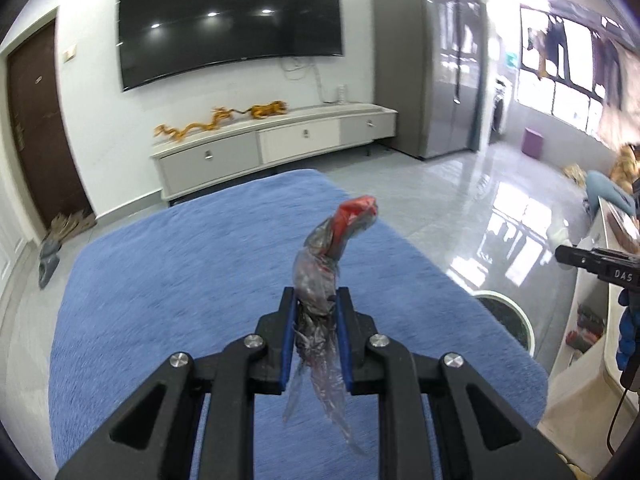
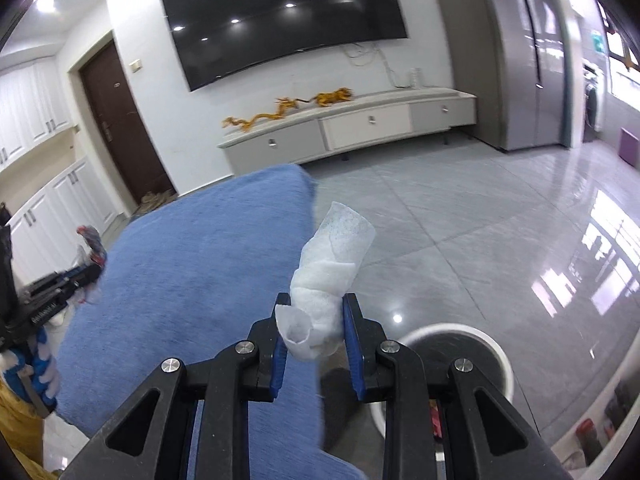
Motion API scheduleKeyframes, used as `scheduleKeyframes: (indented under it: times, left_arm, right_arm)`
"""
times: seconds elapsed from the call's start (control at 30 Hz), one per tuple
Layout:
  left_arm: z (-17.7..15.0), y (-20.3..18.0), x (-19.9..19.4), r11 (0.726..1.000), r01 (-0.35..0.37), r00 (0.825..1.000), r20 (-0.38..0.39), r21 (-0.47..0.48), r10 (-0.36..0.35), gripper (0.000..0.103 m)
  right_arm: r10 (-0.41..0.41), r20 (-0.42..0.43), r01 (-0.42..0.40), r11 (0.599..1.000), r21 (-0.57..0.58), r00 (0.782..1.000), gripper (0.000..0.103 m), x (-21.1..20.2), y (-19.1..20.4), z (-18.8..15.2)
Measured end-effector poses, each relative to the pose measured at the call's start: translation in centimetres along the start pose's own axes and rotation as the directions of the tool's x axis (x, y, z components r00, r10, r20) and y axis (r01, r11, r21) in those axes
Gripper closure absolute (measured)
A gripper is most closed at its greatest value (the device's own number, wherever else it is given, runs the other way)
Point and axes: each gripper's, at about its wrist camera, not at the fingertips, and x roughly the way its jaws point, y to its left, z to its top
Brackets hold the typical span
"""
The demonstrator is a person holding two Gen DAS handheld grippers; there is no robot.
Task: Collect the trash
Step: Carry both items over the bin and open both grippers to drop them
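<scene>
A crinkled clear plastic wrapper [image 1: 320, 280] with a red tip is clamped in my left hand-held gripper [image 1: 318, 300] above the fuzzy blue rug [image 1: 180, 280]. My right hand-held gripper [image 2: 316, 312] pinches a rolled white tissue [image 2: 332, 276] near the round white bin [image 2: 500, 356].

Both wrist views over rug [image 1: 160, 280]

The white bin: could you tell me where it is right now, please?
In the right wrist view the white bin stands on the grey floor at lower right, just beyond the right gripper, beside the blue rug.
</scene>
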Motion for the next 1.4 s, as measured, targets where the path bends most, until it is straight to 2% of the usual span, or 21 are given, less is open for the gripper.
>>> scheduleKeyframes:
  times: [0.13,0.33,0.53,0.73,0.83,0.93,1.03,1.07,1.1,1.13,1.17,1.2,1.3,1.4]
  left_arm:
    - [1.5,-4.1,1.4,0.997,0.024,1.000,-0.022,0.069,-0.022,0.085]
    - [3.4,-11.1,4.5,0.980,0.074,0.995,-0.072,0.186,-0.062,0.085]
    - [4.8,-17.6,8.6,0.951,0.157,0.981,-0.150,0.265,-0.121,0.085]
    - [5.0,-22.1,12.3,0.924,0.282,0.942,-0.259,0.257,-0.216,0.085]
    - [5.2,-24.2,14.3,0.910,0.340,0.914,-0.313,0.239,-0.259,0.085]
    - [5.0,-26.1,16.2,0.895,0.400,0.878,-0.360,0.195,-0.314,0.084]
    - [5.0,-27.0,17.3,0.887,0.432,0.859,-0.375,0.163,-0.349,0.083]
    - [5.0,-27.2,17.7,0.881,0.450,0.845,-0.388,0.144,-0.368,0.079]
    - [5.0,-27.4,18.1,0.875,0.469,0.829,-0.399,0.118,-0.391,0.075]
    - [5.1,-27.6,18.4,0.873,0.478,0.822,-0.404,0.103,-0.402,0.063]
    - [5.1,-27.7,18.6,0.872,0.482,0.817,-0.403,0.087,-0.412,0.052]
    - [5.2,-27.8,18.7,0.871,0.484,0.817,-0.396,0.079,-0.418,0.050]
    - [5.1,-28.1,18.8,0.873,0.482,0.818,-0.396,0.077,-0.417,0.049]
    - [5.0,-27.8,18.6,0.888,0.450,0.837,-0.389,0.093,-0.384,0.049]
  right_arm:
    - [-0.055,-0.026,0.056,0.998,0.038,0.998,0.079,0.1,-3.2,-1.3]
    - [-0.057,-0.058,0.065,0.987,0.150,0.997,0.079,1.4,-8.2,-3.4]
    - [-0.058,-0.099,0.081,0.968,0.237,0.993,0.079,2.4,-12.0,-5.5]
    - [-0.059,-0.151,0.103,0.949,0.297,0.987,0.079,3.5,-14.6,-6.7]
    - [-0.062,-0.183,0.118,0.942,0.314,0.981,0.077,4.3,-15.4,-7.1]
    - [-0.065,-0.206,0.132,0.933,0.334,0.976,0.077,5.1,-16.0,-7.5]
    - [-0.071,-0.231,0.152,0.924,0.352,0.970,0.076,5.7,-16.6,-7.9]
    - [-0.076,-0.237,0.160,0.919,0.360,0.969,0.074,5.8,-16.8,-8.0]
    - [-0.082,-0.242,0.169,0.915,0.366,0.967,0.066,5.9,-17.0,-8.2]
    - [-0.089,-0.247,0.179,0.911,0.371,0.965,0.057,5.9,-17.2,-8.3]
    - [-0.095,-0.250,0.187,0.908,0.375,0.963,0.053,5.9,-17.4,-8.5]
    - [-0.100,-0.255,0.194,0.906,0.377,0.962,0.049,5.9,-17.6,-8.6]
    - [-0.111,-0.268,0.212,0.900,0.382,0.957,0.049,6.0,-17.9,-8.8]
    - [-0.116,-0.270,0.217,0.898,0.382,0.956,0.048,5.7,-17.9,-8.7]
